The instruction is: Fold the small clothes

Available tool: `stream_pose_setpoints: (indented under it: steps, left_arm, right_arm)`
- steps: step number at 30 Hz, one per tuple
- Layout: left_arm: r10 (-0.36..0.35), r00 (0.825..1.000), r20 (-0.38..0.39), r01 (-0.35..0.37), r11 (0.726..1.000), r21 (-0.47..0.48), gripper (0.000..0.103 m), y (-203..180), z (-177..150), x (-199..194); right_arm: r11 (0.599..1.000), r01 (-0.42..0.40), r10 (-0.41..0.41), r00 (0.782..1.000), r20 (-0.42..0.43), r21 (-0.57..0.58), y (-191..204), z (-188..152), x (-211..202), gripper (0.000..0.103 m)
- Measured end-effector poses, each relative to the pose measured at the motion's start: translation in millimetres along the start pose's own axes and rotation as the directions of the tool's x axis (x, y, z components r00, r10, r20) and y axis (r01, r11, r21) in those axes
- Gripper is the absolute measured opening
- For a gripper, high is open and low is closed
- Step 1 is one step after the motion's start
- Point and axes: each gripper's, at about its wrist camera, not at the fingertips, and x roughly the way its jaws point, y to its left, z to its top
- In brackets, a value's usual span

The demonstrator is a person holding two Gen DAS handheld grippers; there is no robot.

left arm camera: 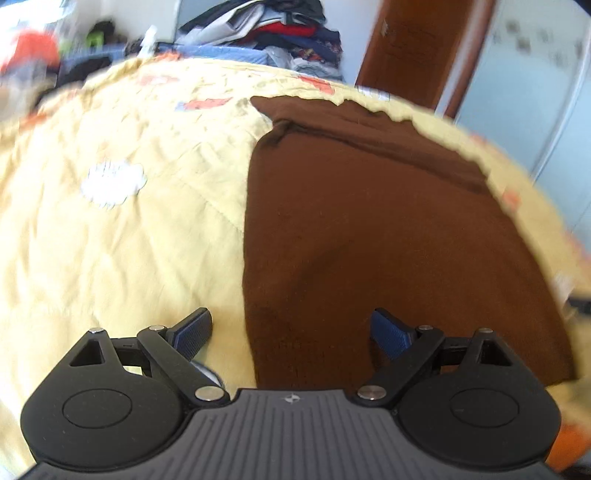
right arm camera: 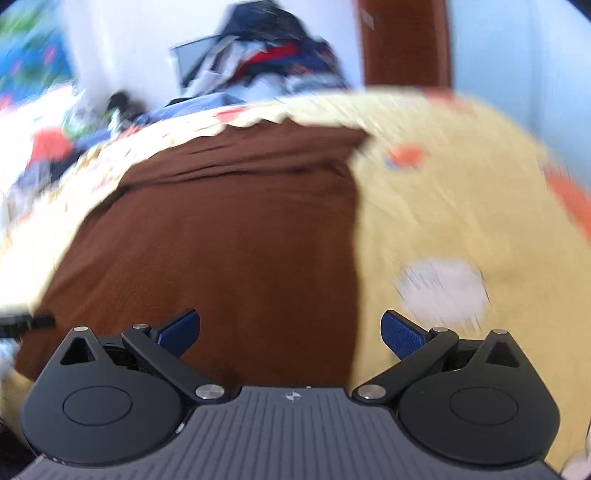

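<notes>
Left gripper [left arm camera: 291,332]: spread wide, pinching nothing; left blue pad [left arm camera: 194,332] over the yellow quilt, right pad over the brown cloth, straddling the garment's left edge near its near corner.
Right gripper [right arm camera: 290,332]: spread wide, holding nothing; left pad [right arm camera: 181,330] over the brown cloth, right pad over the quilt, straddling the garment's right edge.
Brown garment [left arm camera: 369,221]: lying flat on the bed, long side running toward the far edge; a folded band with creases across its far end, close to the quilt's scalloped border.
Quilt [left arm camera: 129,240]: pale yellow, wrinkled, printed with white cloud shapes and orange patches, covering the bed.
Clothes pile [left arm camera: 273,33]: mixed garments heaped beyond the bed's far edge.
Door [left arm camera: 417,48]: brown wood, far right, beyond the bed.
Sharpness: right wrist view smeared.
</notes>
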Motion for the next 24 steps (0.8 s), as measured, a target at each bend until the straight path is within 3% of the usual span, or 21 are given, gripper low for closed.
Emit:
stream_pose_setpoints:
  steps: [2,3,5,7,8,10,14,15,16,18,21,22,23,24]
  left_arm:
    - [-0.129,0.991,-0.021,0.126,0.985,-0.117,0.094,17,5,-2]
    - [-0.242,0.970,-0.040,0.230,0.954,-0.194,0.094,28,8,0]
    - [-0.450,0.890,-0.077,0.394,0.843,-0.366,0.094,49,10,13]
    - [-0.572,0.816,-0.088,0.464,0.738,-0.490,0.094,65,9,27]
    - [-0.590,0.803,-0.081,0.480,0.721,-0.501,0.094,69,9,28]
    - [-0.602,0.794,-0.081,0.487,0.711,-0.506,0.094,71,10,28]
    - [-0.616,0.784,-0.075,0.491,0.690,-0.532,0.094,77,12,28]
    - [-0.611,0.789,-0.069,0.488,0.691,-0.532,0.094,78,13,27]
    - [-0.600,0.797,-0.067,0.482,0.700,-0.527,0.093,79,15,27]
    - [-0.566,0.817,-0.107,0.450,0.743,-0.495,0.092,77,17,25]
    - [-0.533,0.826,-0.184,0.424,0.802,-0.421,0.062,64,19,22]
    - [-0.519,0.829,-0.210,0.412,0.820,-0.398,0.046,63,17,21]
    - [-0.507,0.831,-0.229,0.404,0.833,-0.378,0.038,59,16,20]
    - [-0.505,0.829,-0.240,0.403,0.837,-0.369,0.036,57,15,20]
  right_arm:
    - [0.977,-0.100,0.116,0.990,-0.078,0.189,-35,-1,1,0.103]
    - [0.953,-0.166,0.189,0.980,-0.067,0.255,-48,-2,-1,0.103]
    - [0.883,-0.288,0.343,0.935,-0.089,0.371,-67,-1,4,0.103]
    - [0.795,-0.384,0.486,0.867,-0.112,0.470,-77,0,16,0.103]
    - [0.777,-0.404,0.519,0.846,-0.127,0.482,-76,0,21,0.103]
    - [0.776,-0.427,0.548,0.821,-0.160,0.465,-69,2,27,0.103]
    - [0.789,-0.432,0.553,0.810,-0.197,0.438,-56,9,34,0.103]
    - [0.787,-0.435,0.555,0.809,-0.193,0.437,-56,10,34,0.103]
    - [0.786,-0.437,0.556,0.809,-0.191,0.438,-55,11,35,0.103]
    - [0.784,-0.440,0.560,0.807,-0.190,0.438,-54,11,35,0.103]
    - [0.782,-0.449,0.567,0.801,-0.193,0.432,-55,7,30,0.098]
    - [0.783,-0.444,0.563,0.803,-0.194,0.435,-56,5,29,0.087]
    - [0.788,-0.437,0.555,0.809,-0.194,0.434,-56,4,29,0.070]
    - [0.799,-0.419,0.538,0.819,-0.201,0.431,-58,2,28,0.060]
